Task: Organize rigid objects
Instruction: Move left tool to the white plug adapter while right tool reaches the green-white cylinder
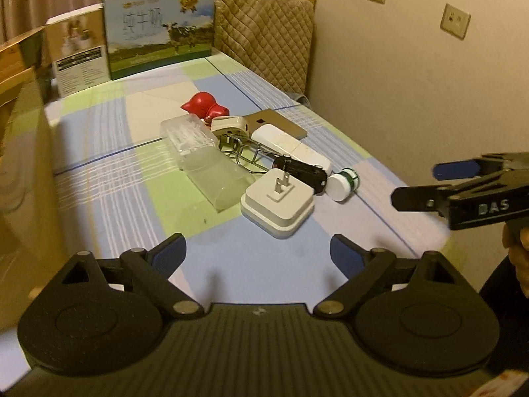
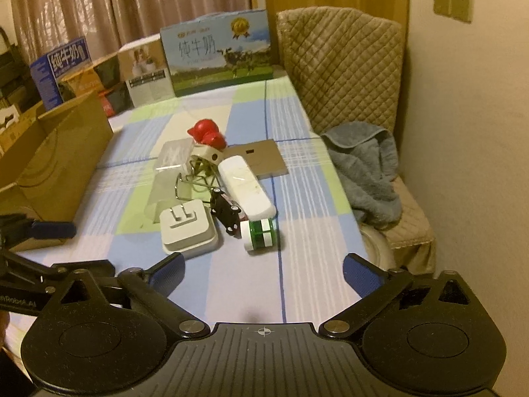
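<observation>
A cluster of small objects lies mid-table on the checked cloth. It holds a white plug adapter (image 1: 277, 203) (image 2: 188, 228), a black toy car (image 1: 302, 172) (image 2: 226, 213) and a green-and-white jar (image 1: 342, 183) (image 2: 259, 233) on its side. Behind them are a clear plastic box (image 1: 205, 158), a metal eyelash curler (image 1: 244, 152), a long white case (image 1: 291, 144) and a red toy (image 1: 205, 106). My left gripper (image 1: 259, 253) hovers open just short of the adapter. My right gripper (image 2: 264, 269) stands open before the jar. Nothing is between either pair of fingers.
A brown card (image 1: 277, 120) lies under the white case. Milk cartons (image 2: 216, 53) stand along the table's far edge, and an open cardboard box (image 2: 62, 152) stands at the left. A quilted chair (image 2: 340, 66) with a grey towel (image 2: 367, 168) stands at the right, by the wall.
</observation>
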`<state>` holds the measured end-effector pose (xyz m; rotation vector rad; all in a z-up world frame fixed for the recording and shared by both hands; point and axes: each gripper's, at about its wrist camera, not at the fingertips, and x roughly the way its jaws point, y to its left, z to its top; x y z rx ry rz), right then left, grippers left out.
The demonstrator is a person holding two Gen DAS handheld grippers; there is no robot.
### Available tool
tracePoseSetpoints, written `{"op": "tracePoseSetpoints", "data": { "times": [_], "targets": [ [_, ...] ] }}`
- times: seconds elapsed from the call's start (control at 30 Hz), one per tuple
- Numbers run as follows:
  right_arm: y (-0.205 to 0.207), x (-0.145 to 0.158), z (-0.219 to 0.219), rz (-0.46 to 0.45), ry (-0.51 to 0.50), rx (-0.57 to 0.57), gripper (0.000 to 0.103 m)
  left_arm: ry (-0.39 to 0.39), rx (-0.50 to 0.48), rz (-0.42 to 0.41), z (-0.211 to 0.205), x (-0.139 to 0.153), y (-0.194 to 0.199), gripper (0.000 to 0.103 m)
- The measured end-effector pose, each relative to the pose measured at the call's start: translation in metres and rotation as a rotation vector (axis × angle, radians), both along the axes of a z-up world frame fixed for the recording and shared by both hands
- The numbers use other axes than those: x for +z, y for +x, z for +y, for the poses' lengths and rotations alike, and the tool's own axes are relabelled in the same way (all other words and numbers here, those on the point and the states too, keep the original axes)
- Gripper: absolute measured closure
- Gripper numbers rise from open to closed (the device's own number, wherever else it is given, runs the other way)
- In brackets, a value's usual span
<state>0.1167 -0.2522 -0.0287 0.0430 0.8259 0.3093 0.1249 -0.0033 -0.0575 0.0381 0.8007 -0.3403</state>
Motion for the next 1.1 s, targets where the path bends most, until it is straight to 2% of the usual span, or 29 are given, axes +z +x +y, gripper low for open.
{"op": "tracePoseSetpoints", "data": {
  "times": [0.03,0.13,0.23,0.37,0.47,0.53,0.57,0.7,0.9,0.97,1.1],
  "targets": [
    [0.006,-0.005,0.002,0.007,-0.003,0.010,0.018,0.003,-0.010,-0.001,0.000,-0.004,0.005,0.012],
    [0.023,-0.020,0.006,0.024,-0.006,0.021,0.026,0.014,-0.042,0.001,0.001,-0.014,0.018,0.015],
    [0.036,-0.029,0.008,0.023,-0.016,0.028,0.034,0.017,-0.107,-0.016,-0.003,-0.022,0.027,0.024],
    [0.052,-0.036,0.013,0.023,-0.045,0.062,0.042,0.018,-0.164,-0.024,-0.012,-0.028,0.038,0.026],
    [0.063,-0.042,0.016,0.041,-0.051,0.087,0.057,0.036,-0.187,-0.029,-0.018,-0.034,0.046,0.026],
    [0.068,-0.046,0.016,0.062,-0.035,0.095,0.071,0.037,-0.195,-0.033,-0.019,-0.037,0.050,0.026],
    [0.069,-0.048,0.016,0.073,-0.032,0.098,0.073,0.032,-0.201,-0.029,-0.019,-0.039,0.053,0.026],
    [0.070,-0.049,0.017,0.083,-0.025,0.093,0.074,0.012,-0.242,-0.029,-0.023,-0.044,0.062,0.026],
    [0.071,-0.050,0.013,0.085,-0.014,0.075,0.074,0.049,-0.322,-0.061,-0.036,-0.048,0.069,0.026],
    [0.071,-0.050,0.013,0.088,-0.011,0.075,0.074,0.070,-0.321,-0.054,-0.038,-0.050,0.074,0.037],
    [0.072,-0.049,0.013,0.092,0.001,0.060,0.074,0.056,-0.281,-0.010,-0.032,-0.048,0.074,0.040]
  ]
}}
